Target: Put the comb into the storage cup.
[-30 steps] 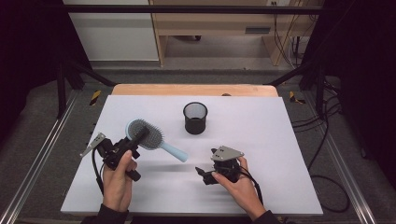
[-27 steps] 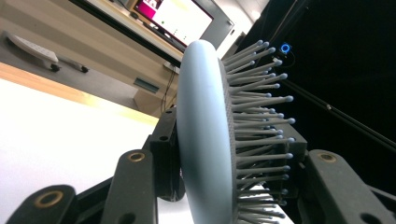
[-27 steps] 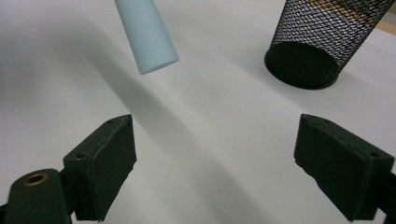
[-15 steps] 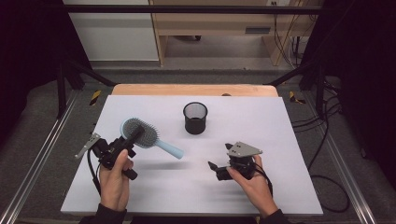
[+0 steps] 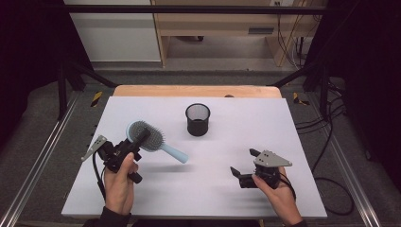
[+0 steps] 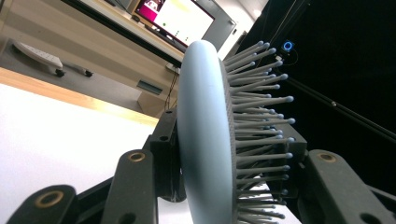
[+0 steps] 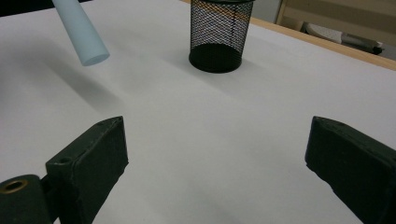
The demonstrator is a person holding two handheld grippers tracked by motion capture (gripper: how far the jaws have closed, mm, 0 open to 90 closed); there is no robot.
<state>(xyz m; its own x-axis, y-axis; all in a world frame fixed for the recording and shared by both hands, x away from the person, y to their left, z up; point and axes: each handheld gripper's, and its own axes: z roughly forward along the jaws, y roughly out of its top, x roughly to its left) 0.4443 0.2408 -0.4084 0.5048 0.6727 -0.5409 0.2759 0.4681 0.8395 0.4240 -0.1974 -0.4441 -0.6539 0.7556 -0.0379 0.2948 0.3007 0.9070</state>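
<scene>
Blue brush (image 5: pixel 152 142): clamped by head in left gripper (image 5: pixel 135 147), centre-left, lifted off table (image 5: pixel 283 123).
Right gripper (image 5: pixel 242 165): lower right, jaws just opening, wide, empty.
Cup (image 5: pixel 197 119): centre.

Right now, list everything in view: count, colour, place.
hairbrush: one, light blue with grey bristles, held above the left part of the table, handle pointing toward the middle.
mesh cup: one, black, upright on the table, centre rear.
table: one, white top with a wooden edge at the far side.
monitor: one, lit screen, in the background beyond the table.
left gripper: one, black, front left, jaws shut on the hairbrush head.
right gripper: one, black with a grey plate, front right; jaws have just been opening, nothing between them.
hands: two, at the near edge, each holding a gripper.
</scene>
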